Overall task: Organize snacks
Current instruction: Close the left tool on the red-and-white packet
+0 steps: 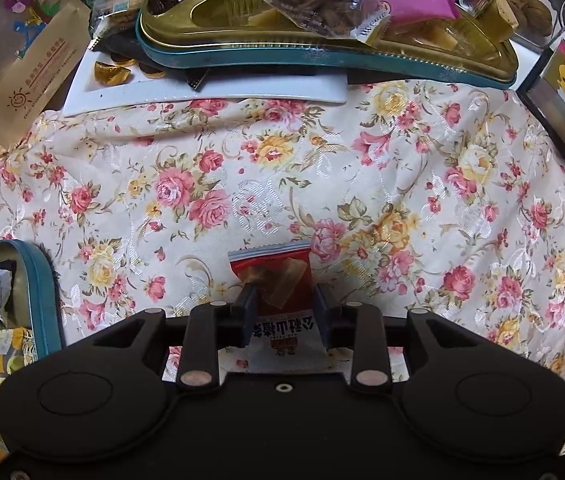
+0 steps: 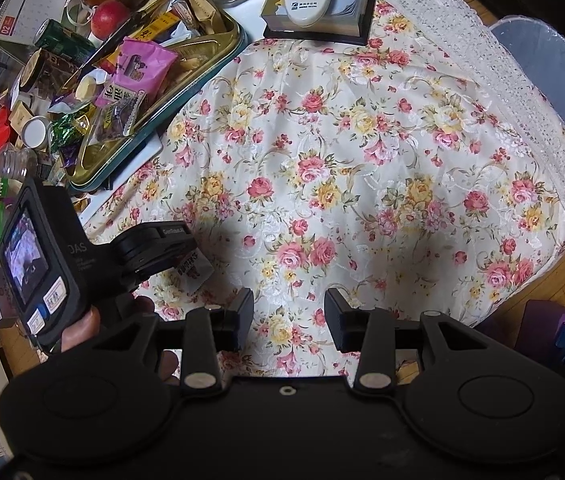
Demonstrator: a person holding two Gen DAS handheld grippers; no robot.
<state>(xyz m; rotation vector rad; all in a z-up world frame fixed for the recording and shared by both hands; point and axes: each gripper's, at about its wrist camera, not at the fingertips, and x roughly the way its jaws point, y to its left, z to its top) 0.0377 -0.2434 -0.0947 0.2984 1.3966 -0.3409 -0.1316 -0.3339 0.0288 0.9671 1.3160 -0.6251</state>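
Left-wrist view: the left gripper (image 1: 284, 300) points straight down over a small red-and-white foil snack packet (image 1: 282, 280) lying flat on the floral rose-print tablecloth (image 1: 322, 168). Its jaws stand partly apart on either side of the packet, and the pads appear clear of the wrapper, so the packet rests on the cloth rather than in a grip. The right gripper (image 2: 288, 320) hangs over bare cloth with its jaws about as wide, holding nothing.

The step in hand reads as setting the packet down in the open area. To do it well, the left gripper should lift straight up so neither pad drags the light wrapper. The gold-lined teal tin tray (image 1: 322, 36) heaped with snacks lies well apart at the far edge.
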